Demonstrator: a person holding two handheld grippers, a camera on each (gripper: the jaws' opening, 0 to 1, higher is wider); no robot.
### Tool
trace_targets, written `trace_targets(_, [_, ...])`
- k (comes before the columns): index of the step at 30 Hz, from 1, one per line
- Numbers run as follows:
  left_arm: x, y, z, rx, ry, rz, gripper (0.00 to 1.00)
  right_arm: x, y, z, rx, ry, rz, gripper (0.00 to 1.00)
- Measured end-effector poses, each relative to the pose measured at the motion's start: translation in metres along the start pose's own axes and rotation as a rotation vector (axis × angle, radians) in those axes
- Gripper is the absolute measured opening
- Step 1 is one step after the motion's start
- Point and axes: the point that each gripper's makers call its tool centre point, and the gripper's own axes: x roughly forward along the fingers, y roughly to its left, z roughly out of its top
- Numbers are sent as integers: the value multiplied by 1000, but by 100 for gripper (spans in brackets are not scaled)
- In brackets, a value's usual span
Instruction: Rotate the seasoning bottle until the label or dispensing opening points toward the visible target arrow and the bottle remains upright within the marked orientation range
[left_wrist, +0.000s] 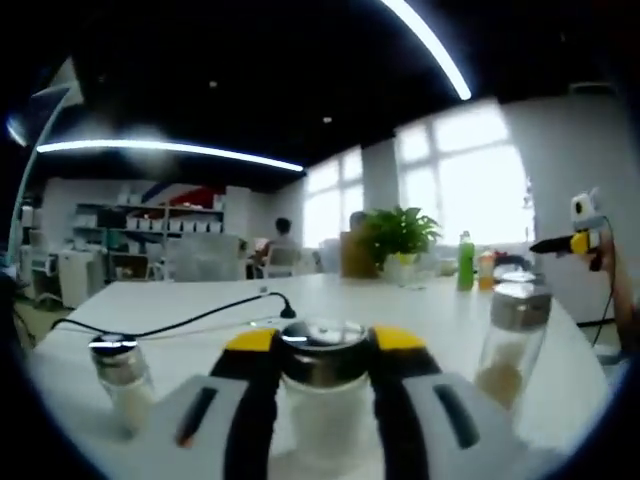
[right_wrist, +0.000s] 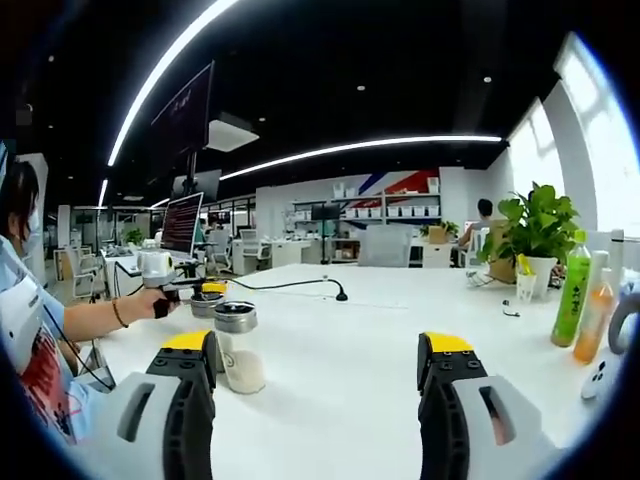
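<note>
Clamping the upright seasoning bottle (left_wrist: 322, 385) between its jaws on the white table (left_wrist: 400, 300), the left gripper (left_wrist: 322, 345) stands ready to rotate it, while the right gripper (right_wrist: 325, 365) hovers apart, jaws open.

An open office under a dark ceiling (right_wrist: 400, 60) crossed by long light strips (right_wrist: 360, 148). Bright windows (left_wrist: 470, 185) stand at three o'clock in the left gripper view. White shelving (right_wrist: 395, 212) lines the far wall, with office chairs (right_wrist: 385, 245) nearby. A potted plant (left_wrist: 398, 238) sits on the white bench (right_wrist: 380, 330).
</note>
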Motion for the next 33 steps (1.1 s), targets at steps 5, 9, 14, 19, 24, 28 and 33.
trace_targets(5, [-15,-12,7,-23,-11,-17,36,2,0,-1,4,2,-8,91])
trace_targets(9, [-24,-23,11,-14,-16,-34,36,2,0,-3,9,9,-7,91])
trace_targets(14, [-34,-33,7,-27,-5,-50,36,2,0,-2,9,7,-9,91])
trace_targets(19, [-39,-42,2,-12,9,-52,36,4,3,-3,-9,14,0,91])
trace_targets(24, [-43,-53,-2,27,14,-55,36,5,12,1,-81,6,24,95])
trace_targets(28, [-45,-58,-8,10,22,-55,36,4,11,3,-100,4,18,98])
trace_targets(33, [-49,-65,-13,1,32,-63,36,2,2,7,-69,-20,-7,98])
